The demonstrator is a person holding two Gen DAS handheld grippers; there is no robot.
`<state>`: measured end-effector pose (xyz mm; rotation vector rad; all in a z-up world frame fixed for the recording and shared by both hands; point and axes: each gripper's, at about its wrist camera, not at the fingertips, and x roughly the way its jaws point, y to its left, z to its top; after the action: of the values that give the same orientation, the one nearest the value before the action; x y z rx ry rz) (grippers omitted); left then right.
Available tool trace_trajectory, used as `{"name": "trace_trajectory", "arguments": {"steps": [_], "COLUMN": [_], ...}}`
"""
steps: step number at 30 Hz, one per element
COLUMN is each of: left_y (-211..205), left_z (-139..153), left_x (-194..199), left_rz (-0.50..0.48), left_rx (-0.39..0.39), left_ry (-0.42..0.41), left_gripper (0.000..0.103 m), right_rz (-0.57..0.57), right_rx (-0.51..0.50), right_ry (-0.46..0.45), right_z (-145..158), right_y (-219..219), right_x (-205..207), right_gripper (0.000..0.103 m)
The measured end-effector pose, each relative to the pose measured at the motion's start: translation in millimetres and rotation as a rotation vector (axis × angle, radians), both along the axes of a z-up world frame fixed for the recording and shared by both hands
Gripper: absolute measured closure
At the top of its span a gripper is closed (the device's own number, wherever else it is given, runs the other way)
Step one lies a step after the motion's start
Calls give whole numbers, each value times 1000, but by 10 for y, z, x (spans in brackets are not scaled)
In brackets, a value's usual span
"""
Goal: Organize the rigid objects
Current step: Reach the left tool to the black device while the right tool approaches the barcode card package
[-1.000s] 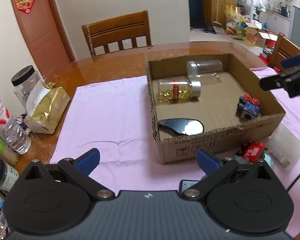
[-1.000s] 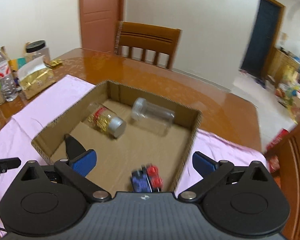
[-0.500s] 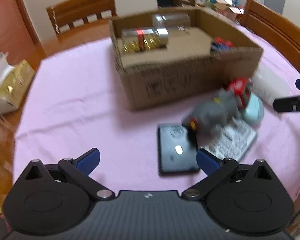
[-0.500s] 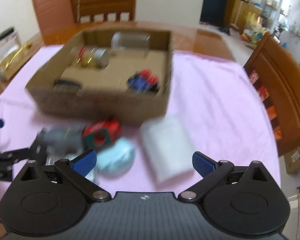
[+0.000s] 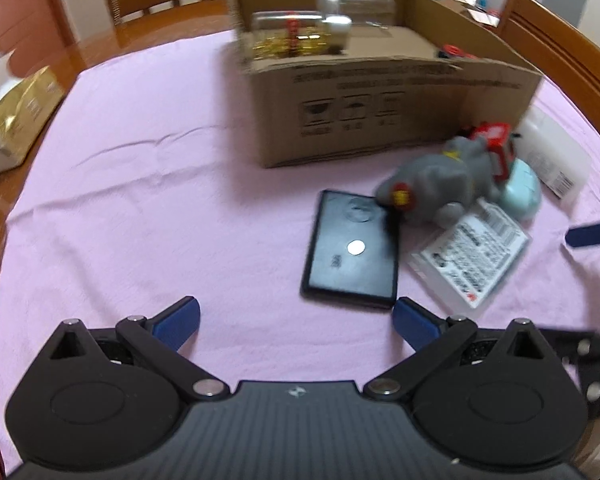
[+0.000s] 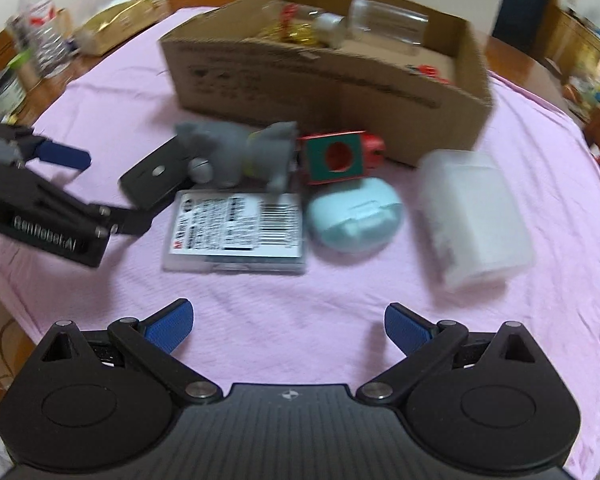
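left tongs [image 5: 296, 322] and right tongs [image 6: 289, 324], both released, empty; black case [image 5: 354, 248] lies just ahead of left, long axis pointing toward cardboard box [image 5: 384, 116].

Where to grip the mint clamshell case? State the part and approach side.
Grip the mint case across its rounded sides, coming from above with the right tool. It lies flat, latch facing the camera; the label pack borders one side, so the tool has little room there.
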<state>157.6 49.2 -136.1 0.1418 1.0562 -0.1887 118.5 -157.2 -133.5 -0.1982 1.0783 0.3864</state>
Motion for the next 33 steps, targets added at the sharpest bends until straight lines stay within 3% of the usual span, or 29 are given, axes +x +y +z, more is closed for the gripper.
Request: {"name": "trace_trajectory", "arguments": {"steps": [6,13,20,23,28,31,33], "left_y": [241,309,147,-4,-116,-157,-126], "left_z": [0,45,240,177,5,-26,-21], "left_x": [86,274,501,678,866,895,884], "left_rz": [98,171,128,89,83,51,50], "left_rx": [6,59,-51,-91,-104,-45,-48], "left_ry": [-11,-30,-51,-7,39,23,35], "left_gripper": [0,1,1,1,1,0,1], "right_rz": [100,122,112,113,114,108,103], "right_rx": [-22,-13,-1,1,4,2,2], "right_ry": [-11,-20,-46,-51,-56,-56,-56], "right_z": [-97,-99,-93,-90,-84,-82,-81], "right_y": [205,208,156,152,145,151,153], "right_x": [-37,-28,-90,-99,-116,-123,-126], "right_gripper": [0,0,0,0,0,0,0]}}
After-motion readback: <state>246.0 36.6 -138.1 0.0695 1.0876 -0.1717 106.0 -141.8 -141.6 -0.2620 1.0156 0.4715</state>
